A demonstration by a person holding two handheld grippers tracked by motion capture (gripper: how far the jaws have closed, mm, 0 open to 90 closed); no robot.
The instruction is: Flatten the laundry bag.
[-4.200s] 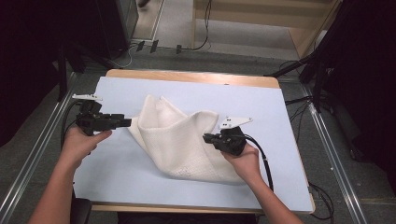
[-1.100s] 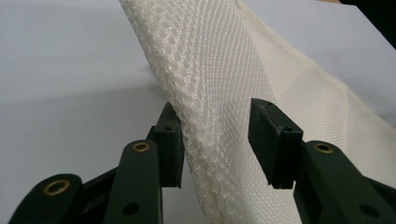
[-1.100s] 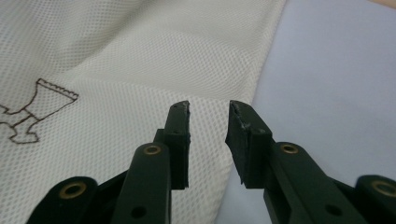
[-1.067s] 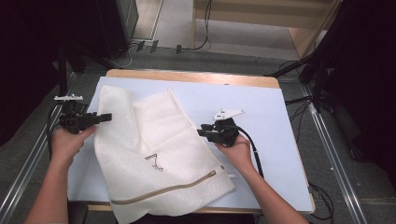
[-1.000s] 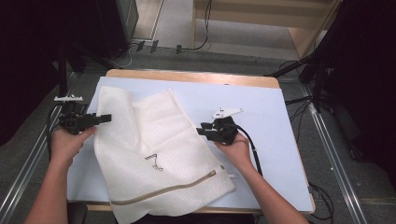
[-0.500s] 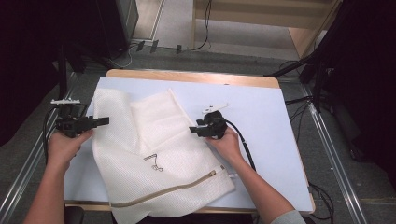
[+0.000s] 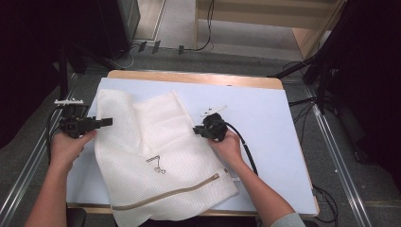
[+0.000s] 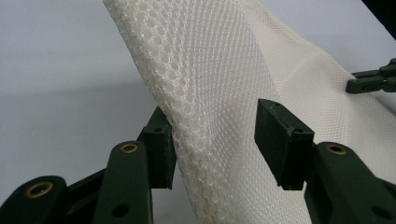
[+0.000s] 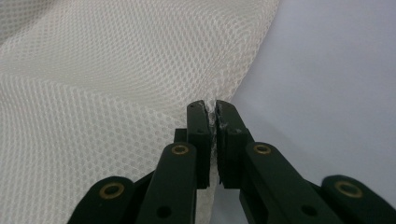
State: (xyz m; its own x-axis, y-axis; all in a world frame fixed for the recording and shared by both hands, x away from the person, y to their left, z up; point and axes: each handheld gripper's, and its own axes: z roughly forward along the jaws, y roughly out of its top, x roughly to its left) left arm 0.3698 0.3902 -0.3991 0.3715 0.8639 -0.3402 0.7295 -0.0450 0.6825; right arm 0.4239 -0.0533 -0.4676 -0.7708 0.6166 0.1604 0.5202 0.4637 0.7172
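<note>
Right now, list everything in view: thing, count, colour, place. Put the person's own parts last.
white mesh laundry bag with a tan zipper: one, white, spread over the table's left and near part, its near edge hanging off the front.
small dark mark: one, dark, on the bag above the zipper; too small to tell what it is.
light blue table cover: one, pale blue, under the bag.
wooden table edge: one, tan, at the far side.
cables: several, dark, on the floor beyond the table.
left gripper: one, black, at the bag's left edge, fingers apart with mesh between them.
right gripper: one, black, fingers pinched on the bag's right edge.
forearms: two, reaching in from the bottom of the high view.
</note>
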